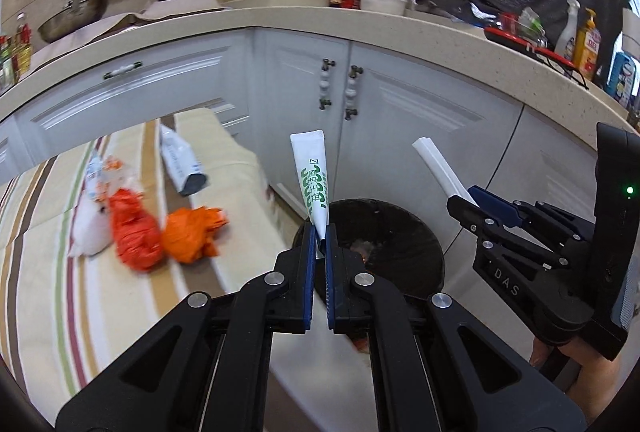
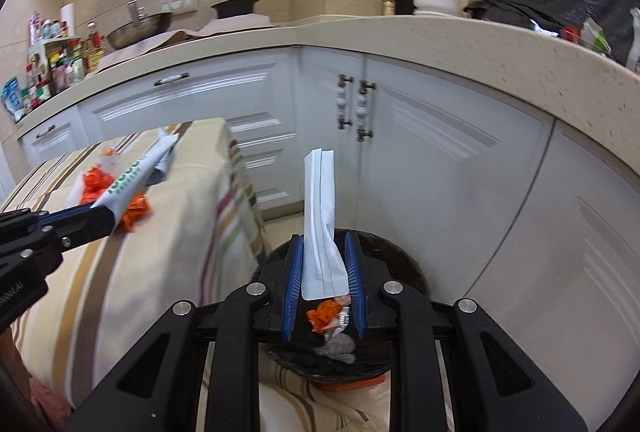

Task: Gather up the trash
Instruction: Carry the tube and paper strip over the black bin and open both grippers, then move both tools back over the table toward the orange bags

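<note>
My left gripper [image 1: 319,238] pinches the green-printed sachet [image 1: 311,179] by its lower end, long axis upright, directly over the black bin [image 1: 404,228]. My right gripper [image 2: 324,268] clamps the white packet [image 2: 320,216], also upright over the bin (right sits slightly nearer its centre, I judge). Remaining orange wrappers [image 1: 160,232] lie left of the bin.

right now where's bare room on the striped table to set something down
The near stretch of the cloth, in front of the orange bags, is bare, as is the strip along its bin-side edge. It is crowded farther back: the white bag, the bags and the pouch bunch together. The bin already holds trash.
</note>
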Demonstrator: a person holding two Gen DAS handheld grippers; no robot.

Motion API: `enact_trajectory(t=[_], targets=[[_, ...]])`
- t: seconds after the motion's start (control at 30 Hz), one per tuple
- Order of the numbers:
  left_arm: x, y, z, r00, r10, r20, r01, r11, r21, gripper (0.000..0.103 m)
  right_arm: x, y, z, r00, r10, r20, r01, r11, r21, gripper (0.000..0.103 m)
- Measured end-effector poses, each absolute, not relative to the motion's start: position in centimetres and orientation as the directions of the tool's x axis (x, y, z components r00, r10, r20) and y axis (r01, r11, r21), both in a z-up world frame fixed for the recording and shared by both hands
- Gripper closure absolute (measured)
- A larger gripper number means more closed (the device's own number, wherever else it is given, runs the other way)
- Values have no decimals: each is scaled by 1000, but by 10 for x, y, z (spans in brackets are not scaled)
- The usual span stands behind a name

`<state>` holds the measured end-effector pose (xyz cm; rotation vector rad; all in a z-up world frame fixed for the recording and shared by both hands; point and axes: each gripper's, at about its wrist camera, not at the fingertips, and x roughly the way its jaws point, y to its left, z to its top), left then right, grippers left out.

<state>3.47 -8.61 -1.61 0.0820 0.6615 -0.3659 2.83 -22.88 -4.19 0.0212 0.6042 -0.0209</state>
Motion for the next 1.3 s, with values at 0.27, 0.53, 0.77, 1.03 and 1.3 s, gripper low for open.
enact_trajectory(t=[0.27, 0.53, 0.77, 1.03, 1.3], targets=[[64, -135, -27, 706, -313, -635, 403, 915, -3, 98, 43, -262, -50, 827, -38, -561, 67, 997, 32, 80], [85, -159, -45, 680, -272, -681, 396, 918, 28, 59, 57, -279, -56, 835, -67, -547, 113, 992, 50, 51], [83, -133, -38, 702, -247, -668, 343, 939, 13, 50, 55, -276, -54, 833, -59, -550, 113, 991, 65, 44], [70, -70, -23, 749, -168, -641, 215, 977, -4, 42, 56, -240, -44, 840, 20, -542, 35, 995, 91, 41], [53, 6, -12, 781, -38, -623, 51, 999, 3, 42, 64, -174, -36, 830, 149, -538, -117, 989, 94, 41]])
